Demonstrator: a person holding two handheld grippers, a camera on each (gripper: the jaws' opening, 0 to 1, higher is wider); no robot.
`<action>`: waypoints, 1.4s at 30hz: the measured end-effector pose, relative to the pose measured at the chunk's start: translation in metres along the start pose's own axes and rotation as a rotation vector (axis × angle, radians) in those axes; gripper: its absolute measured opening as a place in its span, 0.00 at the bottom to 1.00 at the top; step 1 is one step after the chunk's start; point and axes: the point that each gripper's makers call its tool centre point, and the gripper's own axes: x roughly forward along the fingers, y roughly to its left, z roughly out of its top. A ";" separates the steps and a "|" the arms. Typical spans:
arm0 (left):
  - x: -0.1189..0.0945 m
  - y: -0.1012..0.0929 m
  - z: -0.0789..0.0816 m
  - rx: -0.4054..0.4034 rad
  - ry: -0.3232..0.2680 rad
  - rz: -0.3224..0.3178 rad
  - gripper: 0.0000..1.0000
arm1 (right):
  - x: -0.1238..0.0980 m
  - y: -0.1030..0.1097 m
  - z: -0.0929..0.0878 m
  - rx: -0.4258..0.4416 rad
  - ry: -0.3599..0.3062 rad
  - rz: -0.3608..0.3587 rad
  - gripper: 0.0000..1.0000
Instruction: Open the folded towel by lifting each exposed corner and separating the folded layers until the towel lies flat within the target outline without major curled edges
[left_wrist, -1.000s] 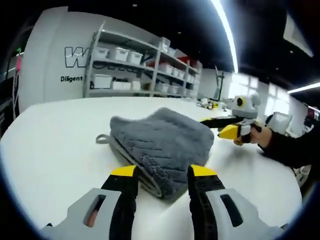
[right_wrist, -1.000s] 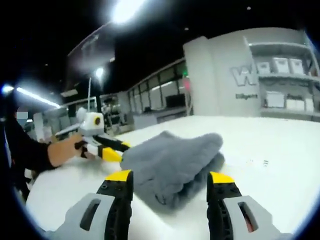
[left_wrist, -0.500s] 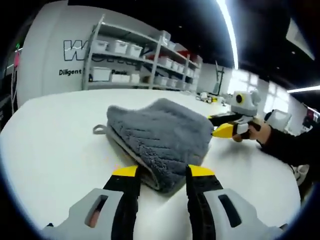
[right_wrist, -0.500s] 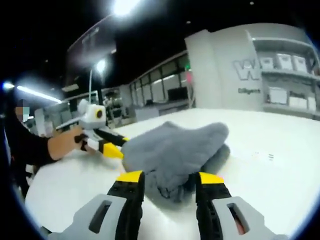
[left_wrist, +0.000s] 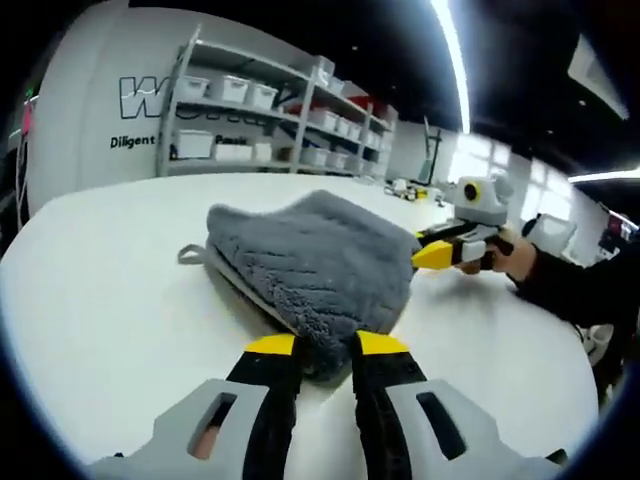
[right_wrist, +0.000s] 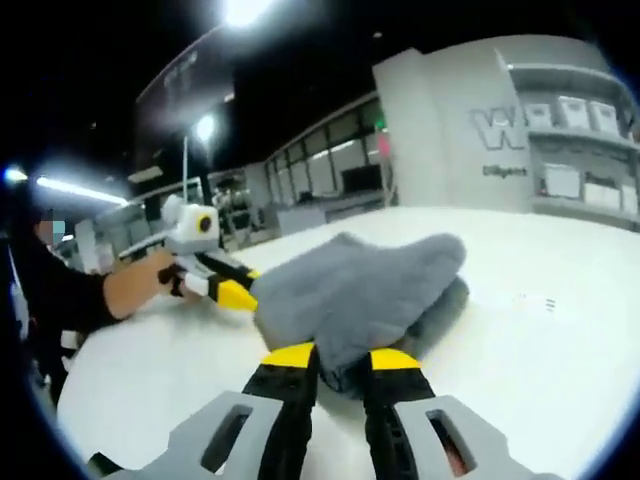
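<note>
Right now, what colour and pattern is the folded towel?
Grey with a herringbone weave; the towel shows best in the left gripper view.

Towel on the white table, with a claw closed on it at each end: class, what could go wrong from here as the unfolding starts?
1. Each claw, left claw and right claw, seems to pinch the thick folded edge of the towel, so several layers may lift together rather than separate.
2. Pulling from opposite ends could drag the bundle across the table instead of opening it.

The grey, plush towel (left_wrist: 310, 265) lies folded in thick layers on the white table (left_wrist: 110, 290), a small loop at one edge.
</note>
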 end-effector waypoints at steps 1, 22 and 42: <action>0.000 0.000 0.000 -0.001 0.002 -0.001 0.14 | 0.000 0.001 -0.001 -0.002 0.007 0.003 0.10; -0.011 -0.032 -0.006 0.075 0.077 -0.020 0.06 | -0.007 0.000 -0.008 0.011 0.049 -0.032 0.07; -0.028 -0.042 -0.011 0.118 0.090 -0.023 0.05 | -0.020 0.014 -0.008 -0.111 0.072 -0.022 0.07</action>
